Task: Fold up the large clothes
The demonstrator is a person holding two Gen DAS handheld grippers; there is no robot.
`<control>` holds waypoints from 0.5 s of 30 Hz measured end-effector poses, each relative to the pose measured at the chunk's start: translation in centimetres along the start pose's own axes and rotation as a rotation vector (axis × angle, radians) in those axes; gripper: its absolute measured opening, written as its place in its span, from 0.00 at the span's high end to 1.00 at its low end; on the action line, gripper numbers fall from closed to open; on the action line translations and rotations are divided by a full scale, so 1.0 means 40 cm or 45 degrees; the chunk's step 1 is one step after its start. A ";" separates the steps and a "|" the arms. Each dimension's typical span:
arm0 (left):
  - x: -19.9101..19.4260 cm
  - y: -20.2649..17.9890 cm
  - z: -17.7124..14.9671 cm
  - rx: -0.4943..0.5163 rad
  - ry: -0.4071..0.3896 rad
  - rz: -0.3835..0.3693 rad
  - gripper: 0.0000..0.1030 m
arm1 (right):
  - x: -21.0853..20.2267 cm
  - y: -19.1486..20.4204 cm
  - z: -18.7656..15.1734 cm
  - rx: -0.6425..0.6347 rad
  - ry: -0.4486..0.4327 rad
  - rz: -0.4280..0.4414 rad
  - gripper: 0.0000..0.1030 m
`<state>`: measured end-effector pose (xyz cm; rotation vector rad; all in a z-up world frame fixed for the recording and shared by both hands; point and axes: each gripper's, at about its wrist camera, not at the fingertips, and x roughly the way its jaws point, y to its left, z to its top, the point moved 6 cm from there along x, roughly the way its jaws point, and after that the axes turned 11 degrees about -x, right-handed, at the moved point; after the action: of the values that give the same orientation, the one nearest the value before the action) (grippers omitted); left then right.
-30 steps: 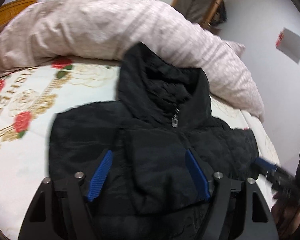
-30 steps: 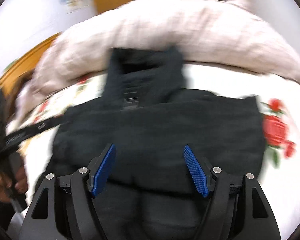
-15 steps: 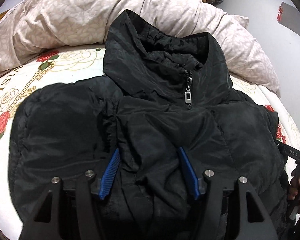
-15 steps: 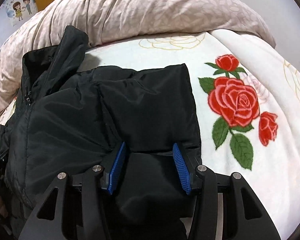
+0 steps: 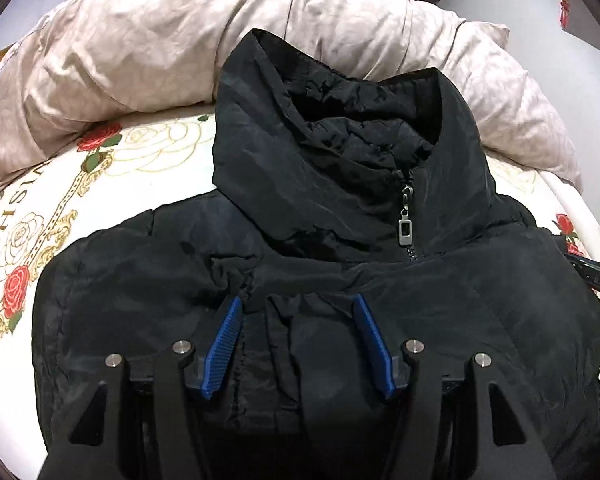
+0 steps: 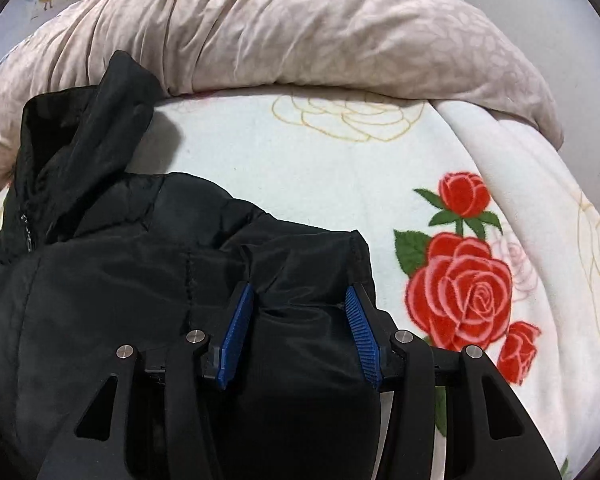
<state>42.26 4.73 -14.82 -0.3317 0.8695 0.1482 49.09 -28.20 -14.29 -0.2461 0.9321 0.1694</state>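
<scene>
Now both grippers were down on the black jacket (image 5: 340, 280), where a second before they had hung higher above it with the jaws wider. The left gripper (image 5: 298, 336) had a bunched ridge of the front cloth between its blue pads (image 5: 224, 344), and the jaws stood at a middle width; the pads seemed to press the ridge from both sides, so I took it as a grip. The right gripper (image 6: 300, 320) had narrowed more in that second and then stopped, and its pads (image 6: 360, 336) pinched a puffed fold at the jacket's outer edge. To my judgement this meant the reaching was finished and the next fold, probably lifting the lower part up toward the collar, could begin.

The jacket lay on the rose blanket (image 6: 300, 160), spread in front of both grippers, with its collar (image 5: 332, 152) far ahead and leaning on the pink quilt (image 5: 140, 60).

The left view showed the whole front: the zipper pull (image 5: 405, 228) ahead and a little to the right of the gripper, and at the far right edge a dark piece of the other tool. The right view showed instead the jacket's side edge beside its right pad, and beyond it the bare blanket with a big red rose (image 6: 464, 292), which the left view did not reach.
</scene>
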 end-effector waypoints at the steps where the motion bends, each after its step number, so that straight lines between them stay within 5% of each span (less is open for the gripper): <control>1: -0.007 0.001 0.003 -0.008 0.007 -0.003 0.42 | -0.020 -0.006 0.003 0.008 -0.008 -0.001 0.53; 9: -0.213 0.005 -0.017 -0.020 -0.103 -0.139 0.46 | -0.223 0.017 -0.076 0.041 -0.162 0.092 0.53; 15: -0.098 0.015 -0.107 -0.022 0.054 -0.087 0.44 | -0.101 0.037 -0.150 0.036 -0.017 0.117 0.53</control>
<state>36.51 3.85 -14.50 -0.3808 0.8980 0.0858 41.73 -28.62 -14.66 -0.1761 0.9326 0.2422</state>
